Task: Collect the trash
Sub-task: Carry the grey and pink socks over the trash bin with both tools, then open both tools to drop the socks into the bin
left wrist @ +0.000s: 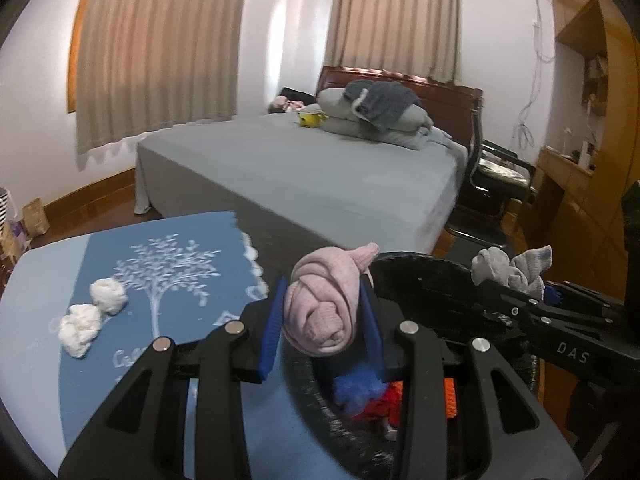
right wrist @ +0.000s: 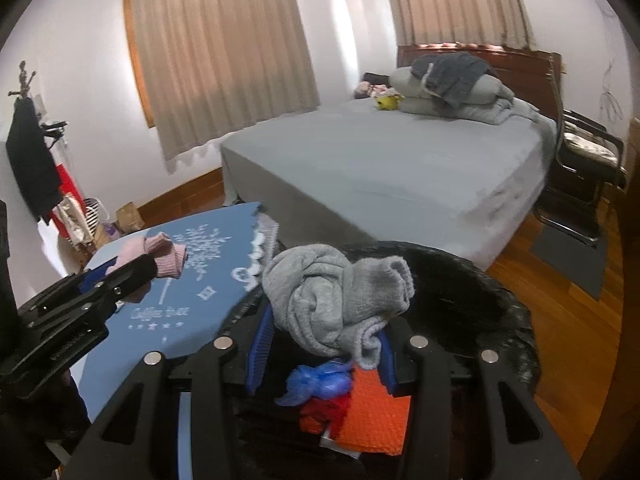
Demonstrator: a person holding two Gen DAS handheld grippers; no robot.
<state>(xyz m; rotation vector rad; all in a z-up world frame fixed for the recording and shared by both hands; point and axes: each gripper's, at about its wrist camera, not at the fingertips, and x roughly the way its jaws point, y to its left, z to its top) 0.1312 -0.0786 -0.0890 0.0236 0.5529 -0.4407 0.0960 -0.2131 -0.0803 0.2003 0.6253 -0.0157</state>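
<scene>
Left wrist: my left tool is clamped on a pink rolled sock above the black bin. Right tool grips a grey sock bundle over the same bin; two white wads sit on the tabletop.

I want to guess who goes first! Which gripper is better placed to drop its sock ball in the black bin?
Probably the right gripper. Its grey sock hangs over the bin's opening, above the orange and blue things inside. The left gripper holds its pink sock at the bin's edge, partly over the table.
</scene>
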